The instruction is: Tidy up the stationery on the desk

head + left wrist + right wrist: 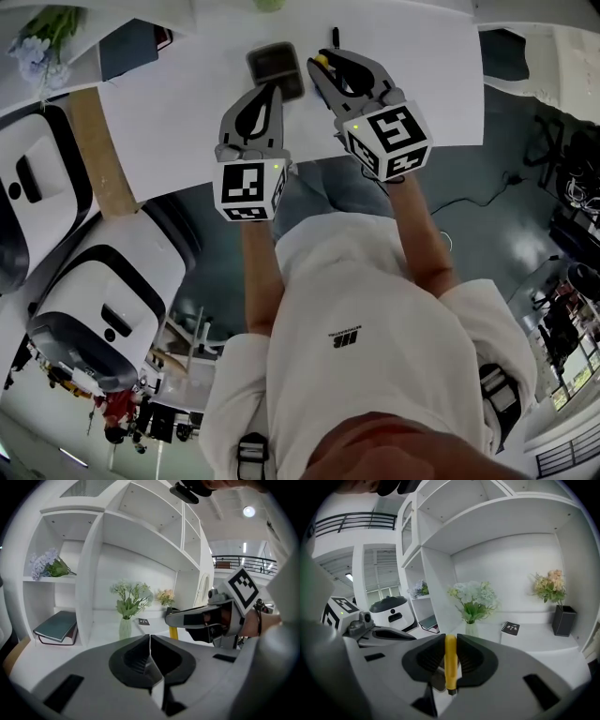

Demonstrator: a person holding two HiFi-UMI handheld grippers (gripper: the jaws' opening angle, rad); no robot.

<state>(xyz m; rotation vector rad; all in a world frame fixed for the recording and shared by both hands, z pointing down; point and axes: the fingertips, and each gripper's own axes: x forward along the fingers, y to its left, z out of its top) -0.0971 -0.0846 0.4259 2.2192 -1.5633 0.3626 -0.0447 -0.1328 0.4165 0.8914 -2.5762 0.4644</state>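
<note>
Pen (450,665), yellow, pinched upright in our right gripper (450,641) fingers, part-open round barrel, above desk (187,112) middle. Left gripper (150,641) fingers closed, empty. We judge pen light, stiff, slick; mid-barrel hold best against pivoting.

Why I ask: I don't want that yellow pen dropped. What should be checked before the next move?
1. Right gripper grips the yellow pen: ok, the pen is upright between the jaws.
2. Left gripper free: ok, jaws together, nothing between them.
3. Grippers apart: ok, side by side with a gap in the head view.
4. Dark square container on the desk has room: cannot tell, partly hidden.
5. Vase of flowers clear of the pen's path: cannot tell; it stands upright ahead of the jaws.
</note>
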